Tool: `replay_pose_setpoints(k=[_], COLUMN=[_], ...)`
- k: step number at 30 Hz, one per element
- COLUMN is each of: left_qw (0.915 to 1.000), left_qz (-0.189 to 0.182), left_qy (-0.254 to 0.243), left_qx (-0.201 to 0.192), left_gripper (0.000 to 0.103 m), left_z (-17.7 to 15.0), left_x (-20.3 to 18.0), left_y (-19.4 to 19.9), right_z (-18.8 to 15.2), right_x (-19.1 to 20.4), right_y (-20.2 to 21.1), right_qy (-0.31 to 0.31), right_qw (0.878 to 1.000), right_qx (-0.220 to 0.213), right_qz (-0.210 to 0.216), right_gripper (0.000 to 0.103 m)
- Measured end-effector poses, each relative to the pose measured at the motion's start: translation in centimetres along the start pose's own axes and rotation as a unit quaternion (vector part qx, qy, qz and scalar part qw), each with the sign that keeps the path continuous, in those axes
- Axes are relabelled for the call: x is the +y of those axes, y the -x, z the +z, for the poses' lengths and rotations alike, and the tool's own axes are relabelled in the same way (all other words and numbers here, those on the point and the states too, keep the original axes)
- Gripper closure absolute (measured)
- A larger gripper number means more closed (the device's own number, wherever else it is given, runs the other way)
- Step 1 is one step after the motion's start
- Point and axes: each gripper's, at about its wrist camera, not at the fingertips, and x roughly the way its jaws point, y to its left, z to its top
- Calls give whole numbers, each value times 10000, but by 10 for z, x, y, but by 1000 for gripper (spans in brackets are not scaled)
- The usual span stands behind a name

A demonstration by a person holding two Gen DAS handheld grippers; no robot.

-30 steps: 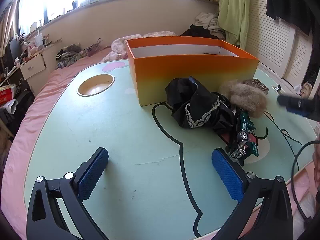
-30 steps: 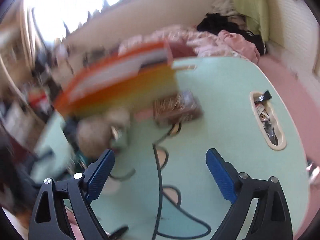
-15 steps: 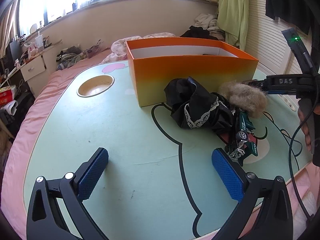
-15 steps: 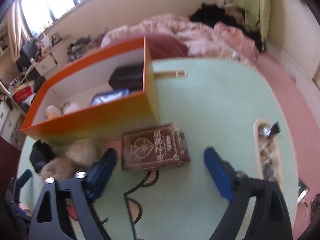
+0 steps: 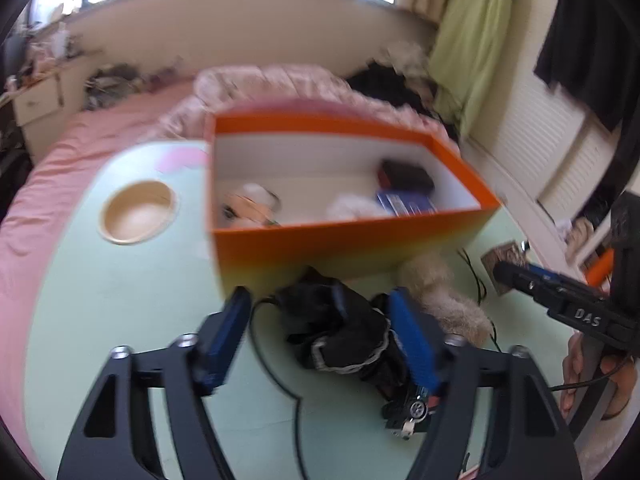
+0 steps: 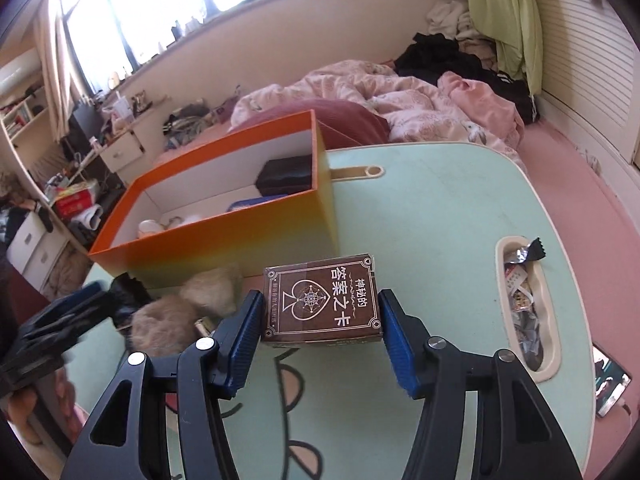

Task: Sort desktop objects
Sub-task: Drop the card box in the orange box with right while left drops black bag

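The brown card box (image 6: 322, 300) lies on the green table (image 6: 440, 220), just in front of the orange box (image 6: 224, 236). Your right gripper (image 6: 320, 338) brackets it, both blue pads at its short ends; whether they actually press it is hard to tell. Beside it sits a tan fur puff (image 6: 176, 312). Your left gripper (image 5: 320, 340) hangs with jaws spread over the black lace-trimmed cloth (image 5: 344, 336), the toy car (image 5: 412, 408) near its right finger.
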Motion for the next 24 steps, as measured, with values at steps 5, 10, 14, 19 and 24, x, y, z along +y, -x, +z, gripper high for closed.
replay_pose_setpoints(k=[5,10,14,19,24], left_qw=[9998,9984,9948,9922,9936], left_qz=[-219,-296,-373,-297,-254], left_qy=[23,47,-73,138,415], left_qx=[10,-483,-945,-1201,-1017], left_gripper=[65,68,68,40,26], left_z=[-12,-12,22,67,43], left_x=[2,10,-4,-6,6], left_y=[-5,39,64,47,29], right_z=[0,16,49,76,57], right_x=[4,17,42,57,59], right_y=[6,32,35,-5,-23], right_qy=[-4,-6,134,205,585], right_qw=[9999,9970,9945,9952,9954], right_qx=[-103,-732,-956,-936,-710], right_qz=[1,248,406,193,-255], right_gripper=[46,46,45,35,15])
